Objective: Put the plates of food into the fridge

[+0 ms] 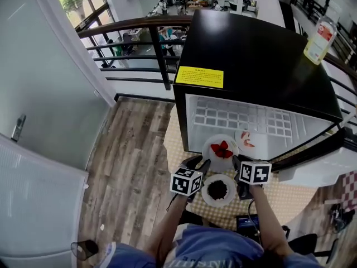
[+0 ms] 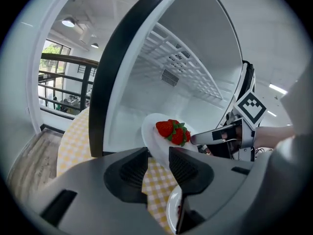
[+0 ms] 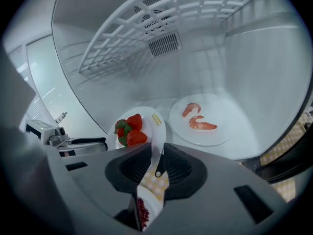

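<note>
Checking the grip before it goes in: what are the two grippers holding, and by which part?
Both hold the strawberry plate by its rim: the left gripper clamps its left edge and the right gripper its right edge.

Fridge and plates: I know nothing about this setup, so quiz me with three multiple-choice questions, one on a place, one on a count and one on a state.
1. Where does the shrimp plate lie?
A) inside the fridge
B) on top of it
C) on the wooden floor
2. How many plates of food show?
A) two
B) three
C) five
3. How is the strawberry plate held?
A) by nothing
B) by one hand-held gripper
C) by both

Key:
1 A, it rests on the fridge's inner floor.
2 B, shrimp, strawberries and a dark-berry plate on the checked cloth.
3 C, the left hand-held gripper and the right hand-held gripper each clamp its rim.
</note>
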Action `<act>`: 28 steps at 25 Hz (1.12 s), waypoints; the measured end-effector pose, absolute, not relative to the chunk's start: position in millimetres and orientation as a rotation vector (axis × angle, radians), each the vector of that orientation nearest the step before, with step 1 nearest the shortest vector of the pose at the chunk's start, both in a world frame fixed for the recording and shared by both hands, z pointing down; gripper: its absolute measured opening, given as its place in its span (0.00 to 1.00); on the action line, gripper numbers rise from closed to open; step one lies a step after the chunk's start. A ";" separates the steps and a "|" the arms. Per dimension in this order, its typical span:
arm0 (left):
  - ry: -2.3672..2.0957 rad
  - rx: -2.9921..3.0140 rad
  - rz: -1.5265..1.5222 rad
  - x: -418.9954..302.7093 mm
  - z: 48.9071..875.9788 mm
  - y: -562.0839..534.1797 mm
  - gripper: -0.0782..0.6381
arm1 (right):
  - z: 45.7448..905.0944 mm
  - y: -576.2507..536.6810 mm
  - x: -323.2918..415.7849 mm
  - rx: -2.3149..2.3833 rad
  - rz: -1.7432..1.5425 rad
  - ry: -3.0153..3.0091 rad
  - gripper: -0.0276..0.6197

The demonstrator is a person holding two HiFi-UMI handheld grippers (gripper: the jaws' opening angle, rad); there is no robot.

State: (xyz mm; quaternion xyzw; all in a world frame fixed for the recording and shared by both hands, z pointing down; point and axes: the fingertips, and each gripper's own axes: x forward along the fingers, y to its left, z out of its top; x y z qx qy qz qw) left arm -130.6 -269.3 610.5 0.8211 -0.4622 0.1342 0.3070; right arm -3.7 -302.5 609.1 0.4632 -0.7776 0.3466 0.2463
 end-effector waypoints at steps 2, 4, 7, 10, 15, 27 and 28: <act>-1.230 2.162 0.350 -133.9 613.3 -274.5 0.31 | 612.4 -310.6 -7.4 1.256 0.957 -2.113 0.18; -1.232 2.156 0.354 -135.1 616.4 -278.5 0.31 | 615.8 -318.8 -9.3 1.245 0.966 -2.101 0.18; -1.231 2.151 0.350 -134.9 618.3 -283.2 0.31 | 619.9 -331.9 -10.7 1.232 0.965 -2.085 0.18; -1.244 2.132 0.289 -135.8 614.1 -288.8 0.31 | 621.0 -344.6 -14.0 1.223 0.948 -2.077 0.17; -1.296 2.092 0.258 -145.4 613.3 -297.5 0.31 | 620.0 -359.9 -25.5 1.211 0.951 -2.095 0.16; -1.332 2.031 0.238 -152.0 620.7 -299.8 0.31 | 617.7 -385.7 -43.5 1.248 0.902 -2.131 0.15; -1.330 2.034 0.241 -151.6 621.5 -299.1 0.31 | 617.6 -386.6 -44.1 1.261 0.889 -2.132 0.15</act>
